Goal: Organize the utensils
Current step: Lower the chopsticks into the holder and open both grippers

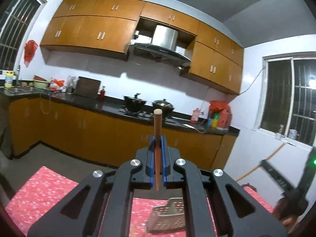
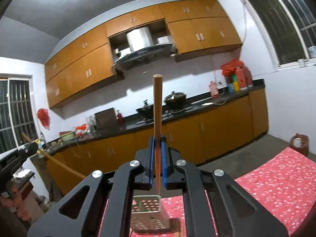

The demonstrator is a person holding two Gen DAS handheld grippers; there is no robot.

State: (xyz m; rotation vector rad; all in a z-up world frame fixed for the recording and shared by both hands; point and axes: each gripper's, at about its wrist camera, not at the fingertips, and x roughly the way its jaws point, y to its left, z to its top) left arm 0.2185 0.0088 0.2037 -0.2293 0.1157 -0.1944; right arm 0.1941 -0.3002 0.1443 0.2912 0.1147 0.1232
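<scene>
My left gripper (image 1: 157,138) is shut on a wooden chopstick (image 1: 157,126) that stands upright between the blue pads, thick end up. My right gripper (image 2: 157,138) is shut on a second wooden chopstick (image 2: 157,106), also upright. A perforated metal utensil holder (image 1: 167,217) stands on the red flowered tablecloth (image 1: 43,189) below the left gripper, and it also shows right under the right gripper (image 2: 148,215). The right chopstick's thin tip hangs just above the holder's rim. The other gripper shows at the right edge of the left wrist view (image 1: 292,189) and at the left edge of the right wrist view (image 2: 17,158).
Both cameras look across a kitchen. A black countertop (image 1: 110,106) runs along the wall with two woks (image 1: 135,102) on a stove, a cutting board, bottles and bowls. Orange cabinets hang above. A clay pot (image 2: 299,142) sits on the floor beyond the table.
</scene>
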